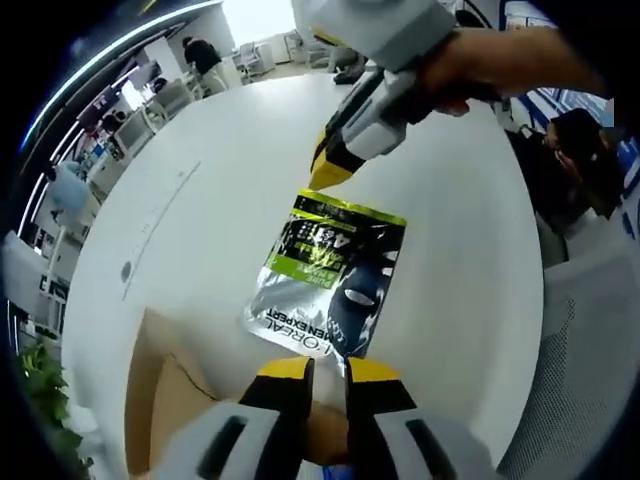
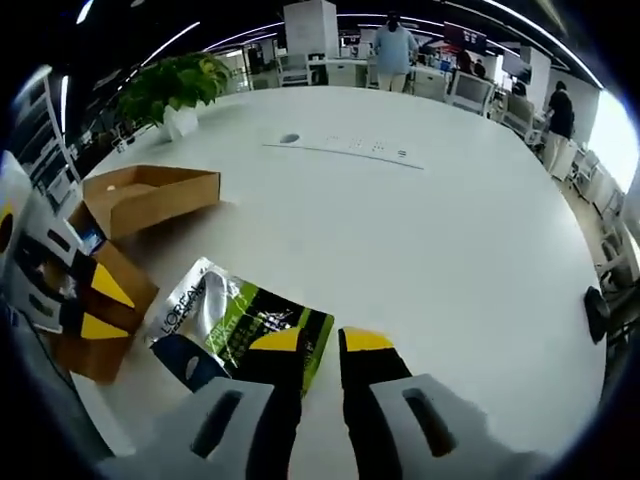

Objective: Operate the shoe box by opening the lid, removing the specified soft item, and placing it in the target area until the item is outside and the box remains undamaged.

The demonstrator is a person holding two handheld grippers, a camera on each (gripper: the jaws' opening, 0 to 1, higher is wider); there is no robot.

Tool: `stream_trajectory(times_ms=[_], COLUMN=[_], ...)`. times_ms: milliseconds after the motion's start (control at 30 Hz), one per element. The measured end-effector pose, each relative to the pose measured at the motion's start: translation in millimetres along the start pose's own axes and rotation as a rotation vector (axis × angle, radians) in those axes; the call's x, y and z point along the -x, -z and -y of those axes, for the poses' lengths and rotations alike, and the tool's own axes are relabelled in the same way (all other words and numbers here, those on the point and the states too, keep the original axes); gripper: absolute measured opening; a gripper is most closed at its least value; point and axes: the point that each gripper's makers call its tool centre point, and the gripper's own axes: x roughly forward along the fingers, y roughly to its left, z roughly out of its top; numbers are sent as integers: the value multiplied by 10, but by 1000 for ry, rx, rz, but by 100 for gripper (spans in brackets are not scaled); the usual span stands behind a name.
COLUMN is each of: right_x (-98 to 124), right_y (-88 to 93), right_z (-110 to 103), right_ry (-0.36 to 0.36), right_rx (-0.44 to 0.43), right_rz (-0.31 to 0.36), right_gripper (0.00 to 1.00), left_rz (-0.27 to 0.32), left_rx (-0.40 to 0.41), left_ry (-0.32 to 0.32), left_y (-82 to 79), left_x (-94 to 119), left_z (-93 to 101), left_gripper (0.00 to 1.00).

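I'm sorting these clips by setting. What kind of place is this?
Probably an open-plan office. A big round white table carries the box and a silver-green pouch; behind it stand desks with monitors, people at them, strip ceiling lights and a potted plant.

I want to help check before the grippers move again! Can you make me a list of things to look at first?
1. Packet out of the box: ok. The silver and green packet lies flat on the white table.
2. Left gripper empty: ok, jaws apart, nothing between them.
3. Right gripper let go: ok, jaws apart, tips at the packet's edge but not squeezing it.
4. Box unhurt: cannot tell. The brown box is partly hidden by the left gripper.
5. Lid safe: ok. The open cardboard tray sits apart on the table, looking whole.
6. Packet in the target area: cannot tell, no marked spot is visible.
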Motion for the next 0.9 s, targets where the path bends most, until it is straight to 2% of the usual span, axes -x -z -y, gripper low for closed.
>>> stream_trajectory(times_ms=[200,300,433,633,900], right_x=[131,188,273,423,592], right_y=[-46,-66,-89,-133,-209], right_z=[-46,-73,-118,-211,-359], right_ry=[-11,-26,-45,-73,-120], right_rx=[33,37,39,68,94], right_rz=[28,39,44,60,72], right_gripper=[23,26,32,37,47], left_rz=[69,159,191,249,279], left_rx=[65,164,185,268,325], left_ry=[2,18,7,0,-24], left_y=[-69,-188,-190,-130,83], left_x=[115,218,328,508,719], left_z=[-20,-27,-82,-123,-204], left_gripper=[19,23,27,31,38])
